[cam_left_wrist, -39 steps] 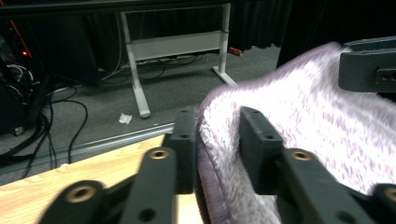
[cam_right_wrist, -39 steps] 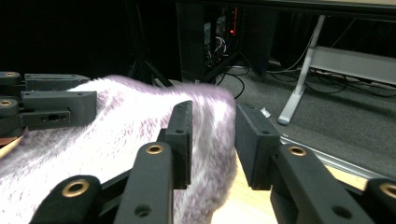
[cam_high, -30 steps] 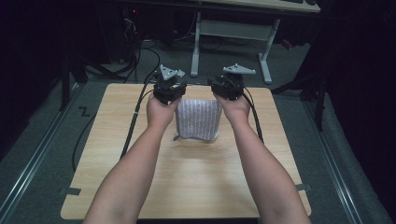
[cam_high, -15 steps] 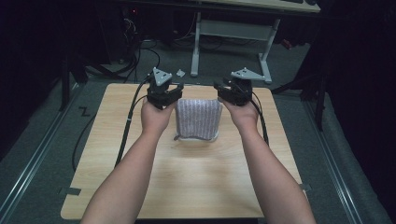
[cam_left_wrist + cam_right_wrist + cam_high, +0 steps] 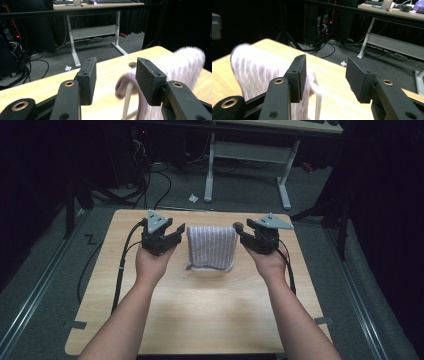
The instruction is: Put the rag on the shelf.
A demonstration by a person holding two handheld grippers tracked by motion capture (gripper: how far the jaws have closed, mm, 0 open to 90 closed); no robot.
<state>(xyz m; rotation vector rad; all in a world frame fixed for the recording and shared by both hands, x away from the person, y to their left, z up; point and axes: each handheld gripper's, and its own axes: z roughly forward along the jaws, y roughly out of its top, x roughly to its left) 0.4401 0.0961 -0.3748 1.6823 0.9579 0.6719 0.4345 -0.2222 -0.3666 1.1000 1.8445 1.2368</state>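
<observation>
A folded towel point(image 5: 211, 247) with purple and white stripes lies on the wooden table point(image 5: 200, 315), toward its far side. My left gripper point(image 5: 178, 233) hovers just left of the towel and has just been opening. Its jaws stand apart, with only a blurred towel corner point(image 5: 124, 85) showing beyond the gap. My right gripper point(image 5: 241, 232) hovers just right of the towel, and its jaws have also just been opening with nothing pressed between them. In the left gripper view point(image 5: 115, 75) the towel point(image 5: 186, 66) rises at right. In the right gripper view point(image 5: 325, 75) the towel point(image 5: 257, 71) sits at left.
Black cables point(image 5: 122, 265) trail from the grippers over the table's left and right sides. Beyond the far edge stand a white desk frame point(image 5: 247, 155), tangled floor cables point(image 5: 150, 175) and a scrap of paper point(image 5: 193, 198). Dark stands flank the table.
Both grippers have moved apart sideways, from the towel's far corners to either side of it. Both pairs of jaws stand wider, and the towel rests free on the table.
</observation>
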